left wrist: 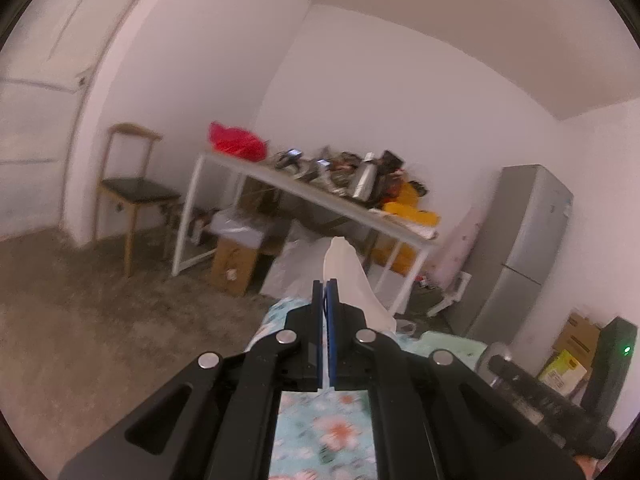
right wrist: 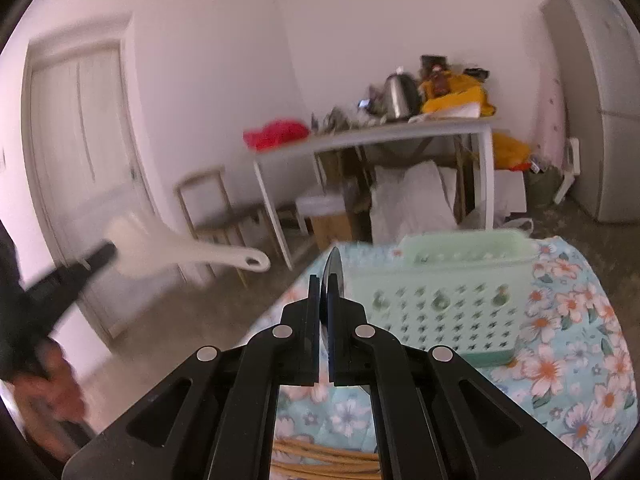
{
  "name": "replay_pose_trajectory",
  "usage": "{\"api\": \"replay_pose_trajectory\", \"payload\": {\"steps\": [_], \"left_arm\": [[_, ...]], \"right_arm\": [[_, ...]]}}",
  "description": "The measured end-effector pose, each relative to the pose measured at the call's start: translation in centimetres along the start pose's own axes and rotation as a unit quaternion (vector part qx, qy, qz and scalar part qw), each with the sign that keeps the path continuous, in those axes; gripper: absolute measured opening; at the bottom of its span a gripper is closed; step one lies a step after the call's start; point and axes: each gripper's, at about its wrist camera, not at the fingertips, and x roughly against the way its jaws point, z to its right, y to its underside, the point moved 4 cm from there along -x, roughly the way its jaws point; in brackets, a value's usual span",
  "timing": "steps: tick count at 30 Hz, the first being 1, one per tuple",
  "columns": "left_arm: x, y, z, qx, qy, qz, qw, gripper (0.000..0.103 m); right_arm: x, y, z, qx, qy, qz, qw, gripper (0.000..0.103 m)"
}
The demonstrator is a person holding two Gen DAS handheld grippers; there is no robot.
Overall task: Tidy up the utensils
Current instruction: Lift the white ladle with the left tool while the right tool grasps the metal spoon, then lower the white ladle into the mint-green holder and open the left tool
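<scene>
Two claws: one white spatula (right wrist: pixel 180 250), one knife (right wrist: pixel 335 270).

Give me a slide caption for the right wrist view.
Right claw shut on a dark blade before the green basket.

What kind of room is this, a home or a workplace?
Most likely a lived-in home room, perhaps a kitchen-dining corner. A grey fridge stands by the wall, a metal kettle sits on a cluttered white table, and a floral cloth covers the near surface.
</scene>
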Motion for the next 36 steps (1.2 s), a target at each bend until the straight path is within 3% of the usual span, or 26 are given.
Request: {"api": "replay_pose_trajectory", "payload": {"steps": [6,10,14,20,26,36], "left_arm": [[-3.3,-0.9,5.4,-0.052,0.03,-0.007,0.9982,0.001],[-5.9,-0.3,8.2,-0.105,0.028,-0.024,0.9938,0.001],[-8.2,0.6,10.6,-0.179,0.007,-0.029,0.9833,0.001],[-10.3,2.1,11.9,-0.244,-0.019,-0.049,0.9682,0.001],[-12.0,3.2,12.5,-0.255,-0.013,-0.083,0.9632,0.001],[-13.4,2.4,12.6,-0.241,0.017,-0.126,0.9623,0.001]], "right_arm": [[3.7,-2.0,2.6,-0.051,-0.028,0.047,0.997,0.001],[5.8,-2.8,3.6,-0.055,-0.029,0.069,0.996,0.001],[7.2,-3.2,4.4,-0.054,-0.028,0.082,0.995,0.001],[7.8,-3.0,5.6,-0.059,-0.026,0.081,0.995,0.001],[8.4,-3.0,6.5,-0.063,-0.023,0.08,0.994,0.001],[9.0,-3.2,6.9,-0.068,-0.016,0.083,0.994,0.001]]}}
